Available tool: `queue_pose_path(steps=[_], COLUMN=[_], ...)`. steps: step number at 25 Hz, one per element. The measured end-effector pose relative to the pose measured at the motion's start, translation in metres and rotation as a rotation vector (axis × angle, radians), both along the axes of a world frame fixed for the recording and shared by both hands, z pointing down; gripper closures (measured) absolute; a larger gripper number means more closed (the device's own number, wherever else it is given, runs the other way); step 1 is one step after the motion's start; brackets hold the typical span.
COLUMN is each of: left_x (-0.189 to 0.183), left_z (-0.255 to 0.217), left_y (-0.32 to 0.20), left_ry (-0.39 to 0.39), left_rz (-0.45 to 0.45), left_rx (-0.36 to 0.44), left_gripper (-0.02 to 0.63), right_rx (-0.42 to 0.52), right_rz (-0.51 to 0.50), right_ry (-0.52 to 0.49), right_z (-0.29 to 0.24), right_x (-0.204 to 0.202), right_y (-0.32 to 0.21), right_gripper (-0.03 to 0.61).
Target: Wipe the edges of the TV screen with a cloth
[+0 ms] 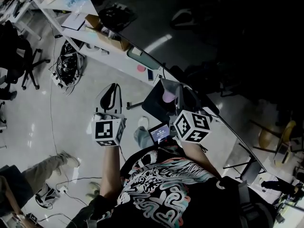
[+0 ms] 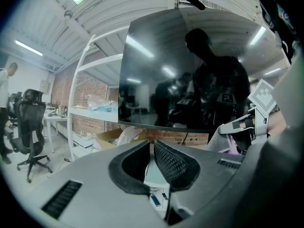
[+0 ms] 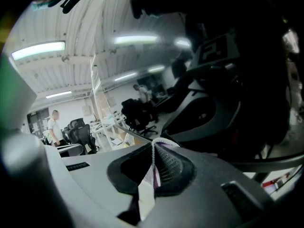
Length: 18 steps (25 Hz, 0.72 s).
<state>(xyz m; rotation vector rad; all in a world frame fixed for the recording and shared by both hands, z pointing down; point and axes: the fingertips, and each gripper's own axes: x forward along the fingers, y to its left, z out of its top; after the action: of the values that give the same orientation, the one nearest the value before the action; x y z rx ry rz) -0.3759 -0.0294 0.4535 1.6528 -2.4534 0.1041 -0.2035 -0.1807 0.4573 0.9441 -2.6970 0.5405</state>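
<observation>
Around the person there is a workshop floor, pale and shiny, with thin cables lying over it. A white metal rack stands beside the TV screen, with a cardboard box on a low shelf and a brick wall behind. A black office chair stands well apart at the left, and another person's leg comes into the head view at the lower left.

The TV screen is a large, dark, glossy panel in front of the person. It mirrors the ceiling lamps and the person's dark shape. Nothing stands between it and the grippers.

The left gripper is held beside the screen, not touching it. Its jaws are drawn together to a thin slit and hold nothing. The right gripper is close to the lower edge of the screen, with its jaws pressed on the cloth, a thin, pale fold with a lilac tint.

Whether the cloth touches the screen, I cannot tell. The upper right of the head view is almost black, so the far edges of the screen are lost. The jaw pads are black, one with a fine grid pattern, and the gripper bodies are smooth grey
</observation>
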Motion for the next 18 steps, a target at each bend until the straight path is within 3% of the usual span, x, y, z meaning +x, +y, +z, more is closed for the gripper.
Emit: queue_pose_path(steps=[18], left_x=[-0.084], left_z=[-0.006], left_y=[-0.017], left_ry=[-0.013], left_rz=[-0.008], left_rx=[-0.002], left_gripper=[0.574], right_rx=[-0.036], right_rz=[-0.023], right_ry=[-0.013], right_z=[0.000], right_x=[-0.088], right_y=[-0.004], right_gripper=[0.541])
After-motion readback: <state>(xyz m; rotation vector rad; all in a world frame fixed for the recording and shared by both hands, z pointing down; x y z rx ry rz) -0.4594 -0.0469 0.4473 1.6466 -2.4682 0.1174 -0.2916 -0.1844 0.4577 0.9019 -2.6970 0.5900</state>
